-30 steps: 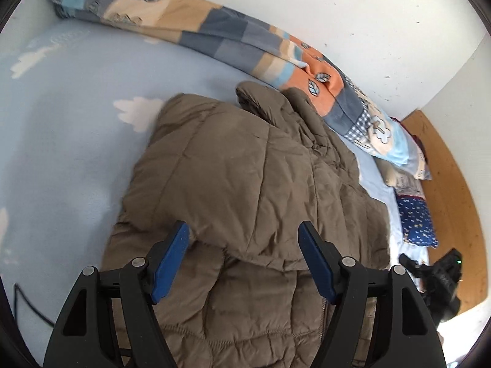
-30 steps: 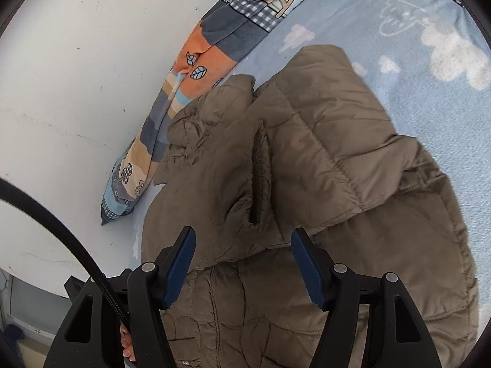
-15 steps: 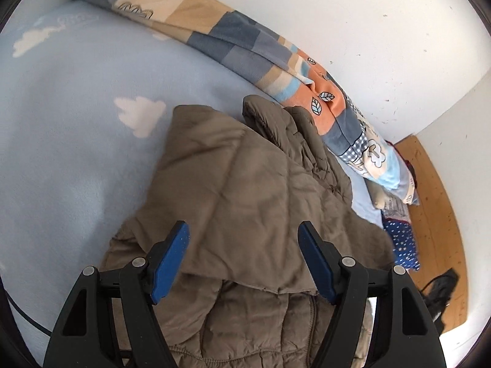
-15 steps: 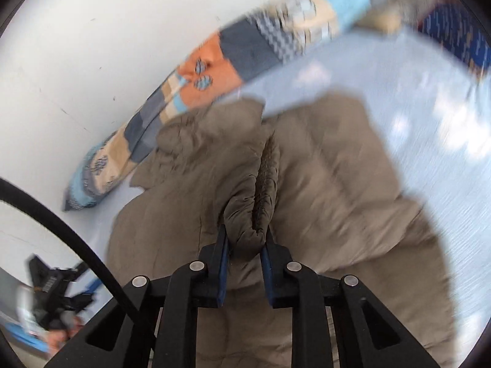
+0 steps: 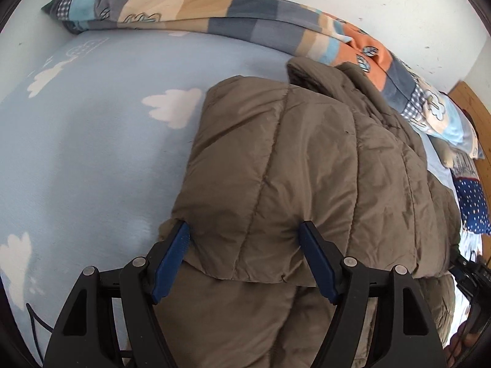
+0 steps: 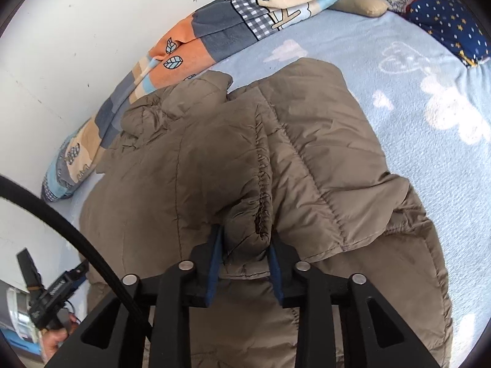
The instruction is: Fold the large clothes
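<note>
i see the brown puffer jacket (image 5: 307, 168) spread on the light blue cloud-print bed sheet (image 5: 92, 153), filling the centre and lower right of both wrist frames. left gripper (image 5: 244, 239) has its jaws wide apart, straddling the folded-over edge of the jacket low in the frame; its blue pads sit against the fabric on either side, but i can't tell if they press. right gripper (image 6: 244, 245) has a bunched ridge of jacket along a gathered seam between its pads, jaws opening, pads on the fabric. patchwork blanket (image 6: 214, 36) lies along the white wall (image 6: 76, 30), upper left of the right view. star-print pillow (image 6: 448, 21) upper right.
</note>
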Demonstrator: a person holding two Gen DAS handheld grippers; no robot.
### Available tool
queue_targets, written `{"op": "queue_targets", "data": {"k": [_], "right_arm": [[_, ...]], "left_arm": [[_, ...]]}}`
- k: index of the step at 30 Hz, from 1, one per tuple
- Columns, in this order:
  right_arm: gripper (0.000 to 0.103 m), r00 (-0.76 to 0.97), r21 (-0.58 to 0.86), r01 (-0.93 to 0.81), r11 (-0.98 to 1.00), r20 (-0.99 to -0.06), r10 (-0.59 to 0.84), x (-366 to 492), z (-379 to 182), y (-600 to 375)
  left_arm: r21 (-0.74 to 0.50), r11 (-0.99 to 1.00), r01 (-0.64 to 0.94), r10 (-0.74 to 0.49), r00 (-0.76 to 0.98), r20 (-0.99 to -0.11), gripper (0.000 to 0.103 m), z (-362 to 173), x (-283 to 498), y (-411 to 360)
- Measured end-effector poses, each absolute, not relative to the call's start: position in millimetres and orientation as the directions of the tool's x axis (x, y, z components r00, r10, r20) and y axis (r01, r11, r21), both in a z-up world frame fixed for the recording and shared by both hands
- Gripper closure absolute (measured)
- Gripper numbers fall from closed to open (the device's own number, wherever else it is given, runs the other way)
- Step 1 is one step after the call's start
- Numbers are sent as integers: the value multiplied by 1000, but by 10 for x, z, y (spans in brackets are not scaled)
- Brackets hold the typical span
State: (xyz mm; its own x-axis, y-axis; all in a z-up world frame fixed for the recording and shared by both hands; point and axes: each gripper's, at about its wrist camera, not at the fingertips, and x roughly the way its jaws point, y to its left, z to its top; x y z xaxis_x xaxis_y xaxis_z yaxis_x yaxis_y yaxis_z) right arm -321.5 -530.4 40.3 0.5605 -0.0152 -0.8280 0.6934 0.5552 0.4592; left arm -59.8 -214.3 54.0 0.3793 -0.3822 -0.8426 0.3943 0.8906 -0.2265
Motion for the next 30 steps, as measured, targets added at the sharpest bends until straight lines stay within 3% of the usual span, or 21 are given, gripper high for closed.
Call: {"op": "queue_targets", "data": {"k": [4,7,10,15,19,23,25,30], "right_arm": [[64,583,492,673,552,-812,14,-3198,394,-5272],[64,582,493,671,554,-813,20,-3170,381,-5246],[64,575,496,678,542,-817,27,-3145,388,-5259],[58,529,382,728,569,-841,-111,-3208,689,-5246],[58,543,309,725,616,-807,-234,-3227,968,-5194],[58,565,290,669,684,-796,-215,-3082,992,-5073],[60,562,306,643,702,-811,-162,-3006,881,-5039],[60,498,278,656,702,-858,-126,-2944,586,-5085]], "left_arm": [[-214,912,351,-350,393,-851,29,547,-492,-1964],[-308,899,313,-412,361,-836,29,627,-395,-1767],[-301,906,298,-412,454,-790,29,926,-385,-1587],[-304,881,364,-458,489,-742,29,1186,-441,-1571],[-256,838,482,-480,427,-767,29,1079,-575,-1938],[-164,785,598,-458,381,-803,30,854,-751,-2323],[-109,793,599,-405,385,-829,30,708,-759,-2400],[-162,829,535,-397,360,-844,27,532,-600,-2293]]}}
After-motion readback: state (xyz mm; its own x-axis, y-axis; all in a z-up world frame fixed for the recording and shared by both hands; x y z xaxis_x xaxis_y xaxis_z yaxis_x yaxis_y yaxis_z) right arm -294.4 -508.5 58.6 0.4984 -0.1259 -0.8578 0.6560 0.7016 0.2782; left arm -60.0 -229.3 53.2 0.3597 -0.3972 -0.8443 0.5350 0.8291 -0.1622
